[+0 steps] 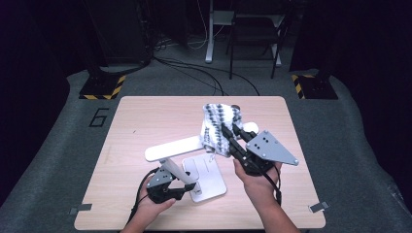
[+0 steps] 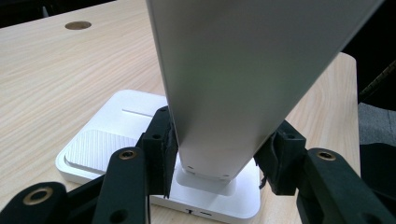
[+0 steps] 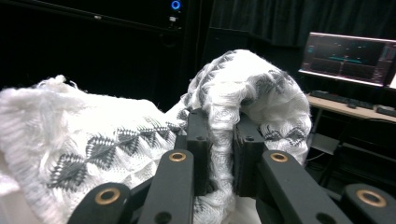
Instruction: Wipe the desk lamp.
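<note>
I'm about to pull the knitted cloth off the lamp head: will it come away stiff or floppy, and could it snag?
Probably floppy: the knitted cloth bunches and folds over where the right tool pinches it. Likely light, since it drapes on the thin lamp head without bending it. Its loose, fuzzy yarn might catch on an edge, so the left tool, clamped on the lamp post, seems wise.

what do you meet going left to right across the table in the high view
left gripper shut on the lamp's upright arm → white lamp base → patterned cloth draped over the lamp's head → right gripper shut on that cloth, with its grey three-cornered plate farthest right
</note>
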`<state>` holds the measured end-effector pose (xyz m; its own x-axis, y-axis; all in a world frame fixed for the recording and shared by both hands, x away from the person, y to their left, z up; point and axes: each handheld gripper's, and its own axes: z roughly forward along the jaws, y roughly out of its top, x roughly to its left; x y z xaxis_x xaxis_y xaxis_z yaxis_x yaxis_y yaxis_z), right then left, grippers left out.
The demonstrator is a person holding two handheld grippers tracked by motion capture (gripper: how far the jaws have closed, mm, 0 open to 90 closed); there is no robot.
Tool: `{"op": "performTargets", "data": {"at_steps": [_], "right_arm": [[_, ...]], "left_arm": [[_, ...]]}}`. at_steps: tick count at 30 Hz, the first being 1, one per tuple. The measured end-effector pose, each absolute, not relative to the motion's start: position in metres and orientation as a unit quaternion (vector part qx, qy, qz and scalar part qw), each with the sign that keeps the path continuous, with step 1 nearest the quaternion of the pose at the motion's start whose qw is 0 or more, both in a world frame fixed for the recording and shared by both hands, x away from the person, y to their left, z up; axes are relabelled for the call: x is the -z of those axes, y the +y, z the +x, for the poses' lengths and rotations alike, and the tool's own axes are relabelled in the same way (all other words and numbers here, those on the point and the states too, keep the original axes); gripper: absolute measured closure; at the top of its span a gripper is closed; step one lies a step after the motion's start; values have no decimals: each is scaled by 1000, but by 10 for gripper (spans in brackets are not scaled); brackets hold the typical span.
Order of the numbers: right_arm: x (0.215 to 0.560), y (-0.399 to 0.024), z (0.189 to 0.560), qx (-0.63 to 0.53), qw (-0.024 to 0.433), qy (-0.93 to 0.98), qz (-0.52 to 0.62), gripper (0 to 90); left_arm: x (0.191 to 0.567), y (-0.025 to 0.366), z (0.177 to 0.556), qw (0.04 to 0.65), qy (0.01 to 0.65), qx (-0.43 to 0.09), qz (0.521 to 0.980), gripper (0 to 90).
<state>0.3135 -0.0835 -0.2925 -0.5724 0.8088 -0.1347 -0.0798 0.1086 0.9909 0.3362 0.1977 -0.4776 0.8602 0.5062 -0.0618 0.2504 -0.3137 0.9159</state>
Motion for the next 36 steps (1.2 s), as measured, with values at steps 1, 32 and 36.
{"op": "performTargets", "data": {"at_steps": [1,32,36], "right_arm": [[292,-86,314,-606,368,646,283,799],[288,-120,307,-603,398,625,295,796],[292,-112,298,-608,397,629,280,796]], "left_arm": [[478,198,336,536,236,-119,802,529],[478,200,337,538,240,-119,800,530],[478,200,337,538,240,-118,799,530]]}}
